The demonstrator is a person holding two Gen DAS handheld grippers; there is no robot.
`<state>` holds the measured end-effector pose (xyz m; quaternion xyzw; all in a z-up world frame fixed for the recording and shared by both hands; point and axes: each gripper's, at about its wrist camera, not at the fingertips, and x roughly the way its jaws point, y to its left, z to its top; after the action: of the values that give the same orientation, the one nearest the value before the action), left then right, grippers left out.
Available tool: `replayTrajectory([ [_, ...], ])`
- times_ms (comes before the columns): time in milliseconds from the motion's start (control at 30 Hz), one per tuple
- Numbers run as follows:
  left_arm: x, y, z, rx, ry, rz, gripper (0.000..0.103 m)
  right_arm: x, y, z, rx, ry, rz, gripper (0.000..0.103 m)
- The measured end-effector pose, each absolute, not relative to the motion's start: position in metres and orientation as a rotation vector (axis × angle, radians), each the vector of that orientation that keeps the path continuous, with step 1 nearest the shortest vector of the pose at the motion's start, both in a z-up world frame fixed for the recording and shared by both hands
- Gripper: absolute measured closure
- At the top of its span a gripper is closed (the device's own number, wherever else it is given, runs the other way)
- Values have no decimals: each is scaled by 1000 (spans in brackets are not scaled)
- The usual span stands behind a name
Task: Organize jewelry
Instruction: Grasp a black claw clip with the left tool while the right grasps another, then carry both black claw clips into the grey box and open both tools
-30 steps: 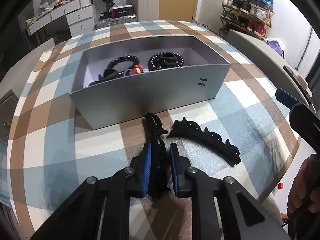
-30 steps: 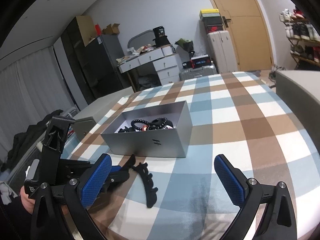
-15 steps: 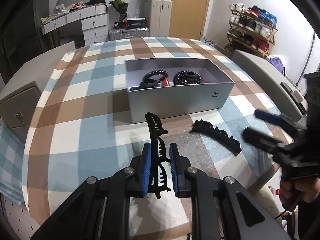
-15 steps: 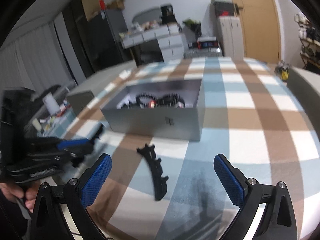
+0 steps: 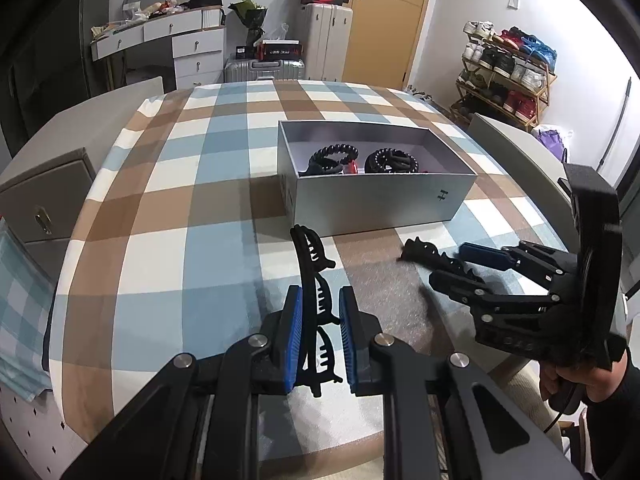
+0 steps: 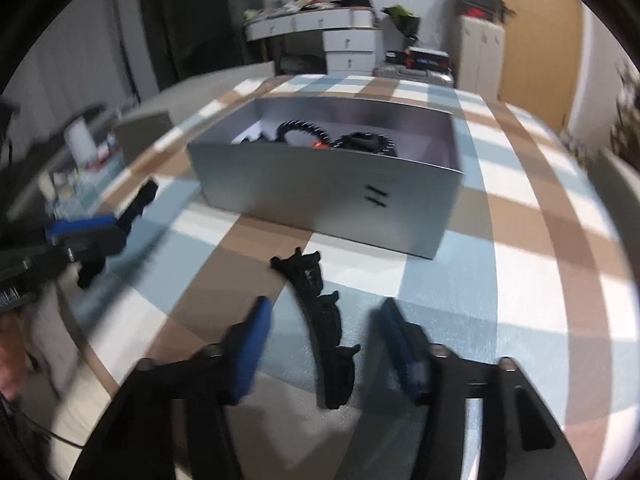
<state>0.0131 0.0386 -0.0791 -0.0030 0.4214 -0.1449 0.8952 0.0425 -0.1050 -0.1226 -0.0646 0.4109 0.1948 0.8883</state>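
Observation:
My left gripper (image 5: 318, 300) is shut on a black curved hair clip (image 5: 310, 256), held above the checked tablecloth in front of the silver box (image 5: 380, 200). A second black clip (image 6: 320, 312) lies flat on the cloth. My right gripper (image 6: 324, 305) straddles it and its jaws are closing, with a gap still showing on both sides of the clip. In the left wrist view, the right gripper (image 5: 456, 266) covers most of that clip (image 5: 420, 248). The box (image 6: 320, 192) holds black beaded bracelets (image 5: 334, 156) and a black coiled band (image 5: 390, 160).
The table's near edge runs just below both grippers. A grey cabinet (image 5: 44, 200) stands off the left side and a grey panel (image 5: 516, 152) off the right. A person's hand (image 5: 576, 380) grips the right tool. Drawers, suitcases and a shoe rack line the far walls.
The right gripper dropped over the loose clip and its jaws narrowed from wide open. The left gripper drew back from the box and up a little, still holding its clip.

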Motion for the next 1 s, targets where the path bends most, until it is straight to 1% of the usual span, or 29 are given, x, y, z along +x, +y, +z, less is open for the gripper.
replayTrajectory([
  [33, 13, 40, -79, -9, 874, -300, 90, 41, -102, -123, -159, 849, 405, 70],
  [100, 13, 42, -79, -17, 874, -299, 90, 39, -96, -123, -195, 838, 416, 87],
  [133, 13, 43, -80, -20, 875, -298, 90, 37, -94, -122, -199, 837, 432, 89],
  [233, 13, 45, -80, -24, 878, -298, 90, 33, -90, -121, -232, 824, 444, 89],
  [433, 12, 48, -77, -25, 867, -291, 90, 28, -88, -109, -208, 781, 474, 89],
  [900, 22, 41, -63, -29, 827, -280, 90, 33, -102, -82, -45, 723, 563, 89],
  [1000, 31, 36, -61, -41, 856, -298, 90, 36, -107, -76, -23, 711, 577, 89],
])
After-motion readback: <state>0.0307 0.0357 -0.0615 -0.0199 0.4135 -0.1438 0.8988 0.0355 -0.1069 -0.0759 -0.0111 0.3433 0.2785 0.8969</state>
